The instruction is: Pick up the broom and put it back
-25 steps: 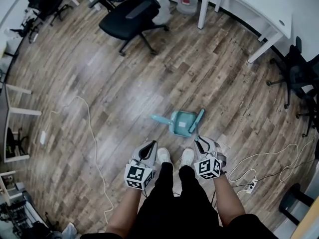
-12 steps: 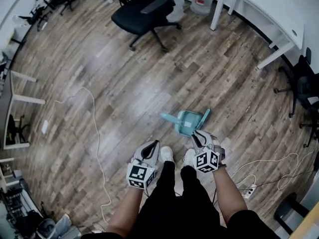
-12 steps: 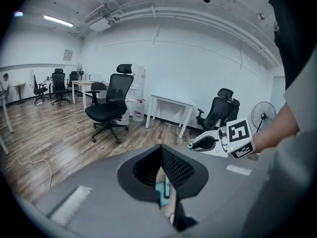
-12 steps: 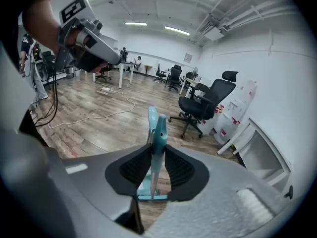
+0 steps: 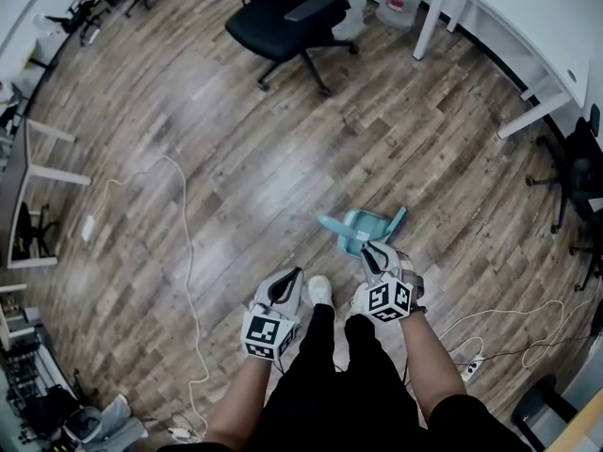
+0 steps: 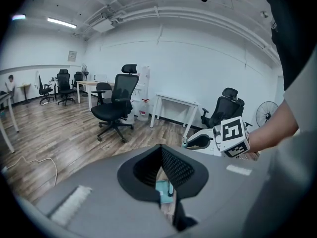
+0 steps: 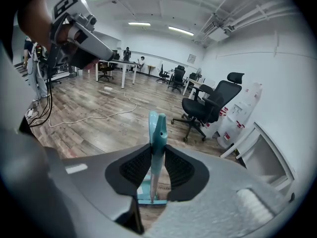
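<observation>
Right gripper view, teal broom [image 7: 159, 127] (plastic), tongs [image 7: 157, 155] clamped

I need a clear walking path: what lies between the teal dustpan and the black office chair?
Only bare wood floor between dustpan and chair, seen in the head view.

Lower end of broom [image 7: 157, 130] hidden below right gripper [image 7: 157, 152]; dustpan [image 5: 358, 229] partly covered by it in head view; white desk [image 5: 546, 17] cut by upper edge.

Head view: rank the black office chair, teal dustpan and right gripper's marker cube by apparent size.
Largest: black office chair
teal dustpan
marker cube, close behind the dustpan, though nearer the camera.
</observation>
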The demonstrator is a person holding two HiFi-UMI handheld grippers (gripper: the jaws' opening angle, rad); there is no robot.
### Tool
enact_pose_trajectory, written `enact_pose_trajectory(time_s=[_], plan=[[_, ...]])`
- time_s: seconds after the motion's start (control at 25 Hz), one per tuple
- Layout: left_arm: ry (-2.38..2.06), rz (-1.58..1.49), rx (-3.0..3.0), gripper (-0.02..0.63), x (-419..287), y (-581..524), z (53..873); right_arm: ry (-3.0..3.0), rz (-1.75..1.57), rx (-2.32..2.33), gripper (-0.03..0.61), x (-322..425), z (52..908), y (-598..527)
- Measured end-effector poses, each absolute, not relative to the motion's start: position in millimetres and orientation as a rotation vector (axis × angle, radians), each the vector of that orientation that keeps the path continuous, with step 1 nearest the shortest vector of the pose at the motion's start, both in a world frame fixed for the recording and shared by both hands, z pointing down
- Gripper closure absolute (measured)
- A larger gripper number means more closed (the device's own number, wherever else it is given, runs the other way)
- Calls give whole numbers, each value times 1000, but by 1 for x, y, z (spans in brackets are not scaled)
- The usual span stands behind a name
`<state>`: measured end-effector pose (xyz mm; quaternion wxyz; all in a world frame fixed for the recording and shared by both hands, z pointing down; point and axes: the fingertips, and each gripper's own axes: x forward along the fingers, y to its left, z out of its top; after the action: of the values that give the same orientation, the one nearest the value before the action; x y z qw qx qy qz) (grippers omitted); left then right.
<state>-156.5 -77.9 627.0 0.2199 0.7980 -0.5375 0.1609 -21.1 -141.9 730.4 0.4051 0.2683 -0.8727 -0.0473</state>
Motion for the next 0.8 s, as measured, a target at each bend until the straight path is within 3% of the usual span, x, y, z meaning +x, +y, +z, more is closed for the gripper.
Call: enact_pose_trajectory(time_s=[0.72,0.8], plan=[[-1505,427,2165,595,-171,-73,631,-2200,-184,666,479,-39,736,-152],[-1501,425,2158,595,-170,-73,631,-2208,-170,664,453,-39,736,-151]])
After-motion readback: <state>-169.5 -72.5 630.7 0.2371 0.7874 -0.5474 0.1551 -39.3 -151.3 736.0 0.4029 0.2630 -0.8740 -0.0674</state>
